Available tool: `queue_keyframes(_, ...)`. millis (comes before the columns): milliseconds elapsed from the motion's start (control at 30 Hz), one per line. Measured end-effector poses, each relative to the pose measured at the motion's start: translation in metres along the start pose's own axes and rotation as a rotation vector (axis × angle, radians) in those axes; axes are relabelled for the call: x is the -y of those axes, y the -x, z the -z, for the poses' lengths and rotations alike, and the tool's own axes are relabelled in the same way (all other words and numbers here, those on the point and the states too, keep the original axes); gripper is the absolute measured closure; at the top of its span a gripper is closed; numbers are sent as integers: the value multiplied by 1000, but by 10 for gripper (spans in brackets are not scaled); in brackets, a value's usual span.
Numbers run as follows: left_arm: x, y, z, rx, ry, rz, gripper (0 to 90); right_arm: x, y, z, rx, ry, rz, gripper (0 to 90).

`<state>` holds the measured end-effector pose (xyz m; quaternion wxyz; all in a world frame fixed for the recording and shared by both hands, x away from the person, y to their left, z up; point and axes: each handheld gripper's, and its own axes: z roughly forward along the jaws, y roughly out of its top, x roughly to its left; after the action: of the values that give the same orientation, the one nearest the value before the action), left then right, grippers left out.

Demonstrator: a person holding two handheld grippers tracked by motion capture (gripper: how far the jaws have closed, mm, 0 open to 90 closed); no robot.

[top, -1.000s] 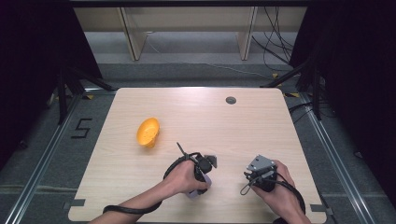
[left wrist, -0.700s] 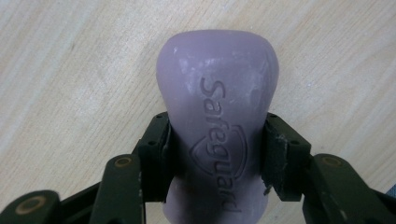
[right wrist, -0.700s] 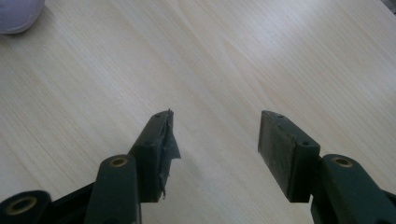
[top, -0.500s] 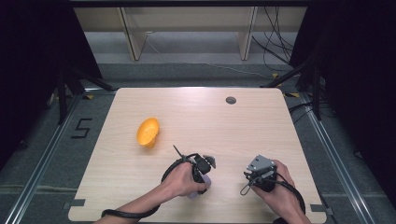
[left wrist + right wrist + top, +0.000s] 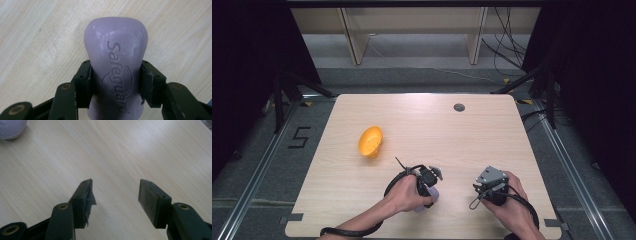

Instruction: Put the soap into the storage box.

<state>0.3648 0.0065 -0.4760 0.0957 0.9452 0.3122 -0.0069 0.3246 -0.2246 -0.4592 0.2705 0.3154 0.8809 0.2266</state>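
High view overhead, facing forward-down on table (image 5: 342,165); tool views close above tabletop, sharing soap (image 5: 116,62).

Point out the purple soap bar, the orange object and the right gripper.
purple soap bar (image 5: 116,57): left gripper view, on its embossed face above the jaws.
orange object (image 5: 371,141): high view, on its middle.
right gripper (image 5: 115,195): right gripper view, midway between its open fingertips.

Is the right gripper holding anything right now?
No, in the right gripper view the right gripper has its jaws spread apart with bare table between them, while the purple soap bar sits clamped in the left gripper.
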Motion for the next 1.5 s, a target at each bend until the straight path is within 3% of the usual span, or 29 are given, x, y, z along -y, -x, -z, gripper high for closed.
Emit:
queue_keyframes(133, 1, 0, 2, 4, 16, 3, 494, 0, 1, 0, 6, 6, 10, 458)
queue_keyframes(333, 3, -1, 9, 1, 82, 15, 495, 0, 0, 0, 5, 6, 7, 458)
queue_keyframes(600, 9, -6, 18, 24, 164, 69, 495, 0, 2, -1, -1, 13, 20, 458)
queue_keyframes(700, 11, -9, 21, 36, 192, 91, 494, 0, 0, 0, 1, 6, 2, 458)
queue_keyframes(767, 12, -12, 22, 42, 213, 104, 495, 0, 1, -1, -20, 3, 7, 458)
queue_keyframes(867, 11, -15, 24, 55, 247, 126, 495, 0, -1, 0, 0, 3, -5, 458)
queue_keyframes(900, 10, -16, 26, 60, 313, 172, 495, 0, -1, 0, 0, 4, -4, 458)
queue_keyframes(1033, 12, -21, 31, 61, 359, 157, 494, 0, 1, -1, 2, 13, 14, 458)
queue_keyframes(1167, 18, -24, 31, 44, 412, 141, 494, 0, 0, 1, -6, 2, -2, 458)
queue_keyframes(1200, 19, -23, 30, 40, 449, 173, 494, 0, 0, 1, -6, 2, -2, 458)
queue_keyframes(1333, 27, -25, 29, 28, 536, 200, 494, -1, 1, 0, -1, 9, 4, 458)
queue_keyframes(1500, 37, -27, 32, 10, 596, 206, 495, 0, 1, 0, 3, 12, 12, 458)
